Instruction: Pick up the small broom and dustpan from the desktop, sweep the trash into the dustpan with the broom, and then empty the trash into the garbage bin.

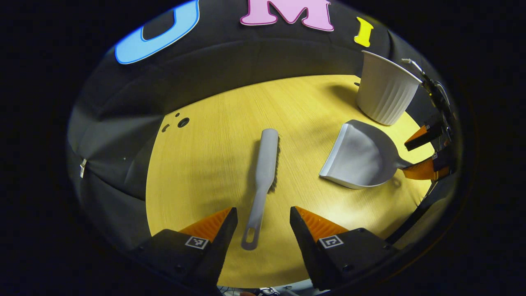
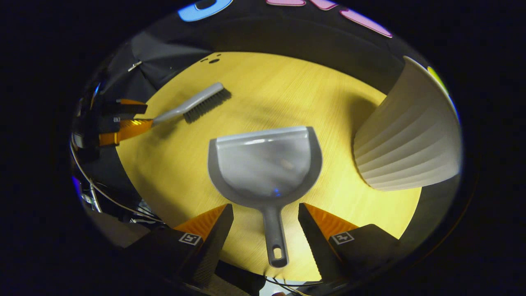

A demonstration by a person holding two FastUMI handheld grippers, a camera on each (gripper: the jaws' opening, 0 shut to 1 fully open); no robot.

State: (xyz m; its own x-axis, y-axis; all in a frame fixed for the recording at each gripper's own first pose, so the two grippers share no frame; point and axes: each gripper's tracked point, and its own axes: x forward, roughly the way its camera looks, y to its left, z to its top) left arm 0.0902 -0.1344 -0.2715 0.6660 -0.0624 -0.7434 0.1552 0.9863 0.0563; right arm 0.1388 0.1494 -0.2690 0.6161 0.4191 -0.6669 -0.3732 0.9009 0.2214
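The grey small broom [image 1: 267, 156] lies on the yellow desktop [image 1: 213, 164], bristles facing right. Its handle runs back between the fingers of my left gripper [image 1: 263, 211], which is open and not touching it. The grey dustpan [image 2: 265, 162] lies flat with its mouth facing away. My right gripper [image 2: 265, 206] is open, with the dustpan's handle [image 2: 274, 234] lying between its fingers. In the right gripper view the broom [image 2: 197, 102] sits at the upper left with the left gripper [image 2: 148, 115] at its handle end. In the left gripper view the dustpan [image 1: 361, 158] is at the right, the right gripper [image 1: 406, 158] behind it.
A white ribbed garbage bin [image 1: 384, 92] stands at the table's far right, just beyond the dustpan; it looms close in the right gripper view [image 2: 411, 144]. Small holes [image 1: 183, 122] mark the desktop's far left. Black cloth walls surround the table. Cables hang by the near edge [image 2: 107, 197].
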